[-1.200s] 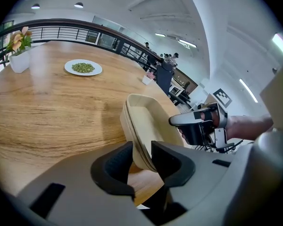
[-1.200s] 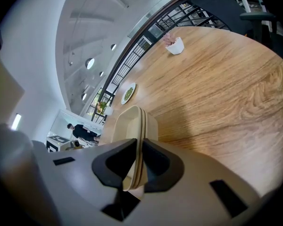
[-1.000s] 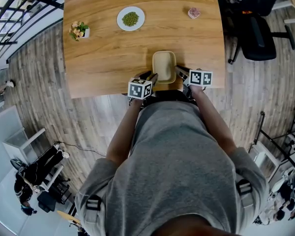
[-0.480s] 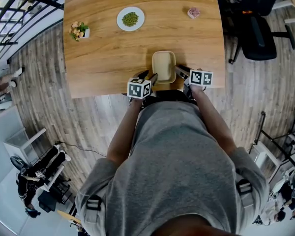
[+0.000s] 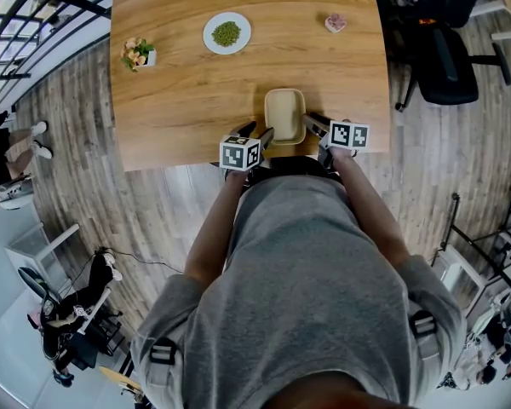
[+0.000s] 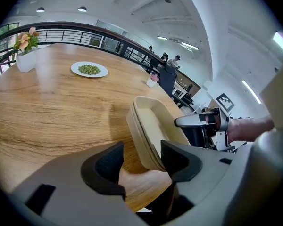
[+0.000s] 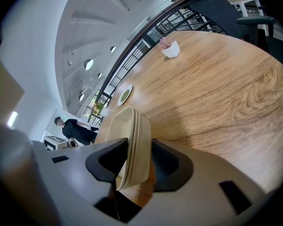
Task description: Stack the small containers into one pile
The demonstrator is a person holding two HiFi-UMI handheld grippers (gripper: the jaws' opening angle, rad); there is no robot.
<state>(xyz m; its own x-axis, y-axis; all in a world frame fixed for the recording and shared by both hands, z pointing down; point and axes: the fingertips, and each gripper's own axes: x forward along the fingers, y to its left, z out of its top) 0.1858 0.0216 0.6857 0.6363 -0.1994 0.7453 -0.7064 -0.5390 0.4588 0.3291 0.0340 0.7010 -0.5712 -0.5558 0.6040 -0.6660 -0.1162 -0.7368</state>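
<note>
A stack of nested beige containers [image 5: 284, 116] sits on the wooden table [image 5: 179, 100], close to its near edge. My left gripper [image 5: 262, 133] is at the stack's near-left corner and my right gripper [image 5: 311, 124] at its near-right side. In the left gripper view the stack's rim [image 6: 153, 126] lies between the jaws of the left gripper [image 6: 141, 161]. Those jaws are opening, with a gap on the left side. In the right gripper view the stack's wall [image 7: 129, 140] stands between the jaws of the right gripper [image 7: 139, 159], which are opening too and do not press on it.
A white plate of green food [image 5: 226, 32], a small flower pot [image 5: 137, 54] and a small pink-filled cup [image 5: 335, 22] stand at the table's far side. A black office chair [image 5: 447, 58] is to the right of the table.
The stack stays where it was. Both grippers keep their places beside it; the left one has edged very slightly outward.
</note>
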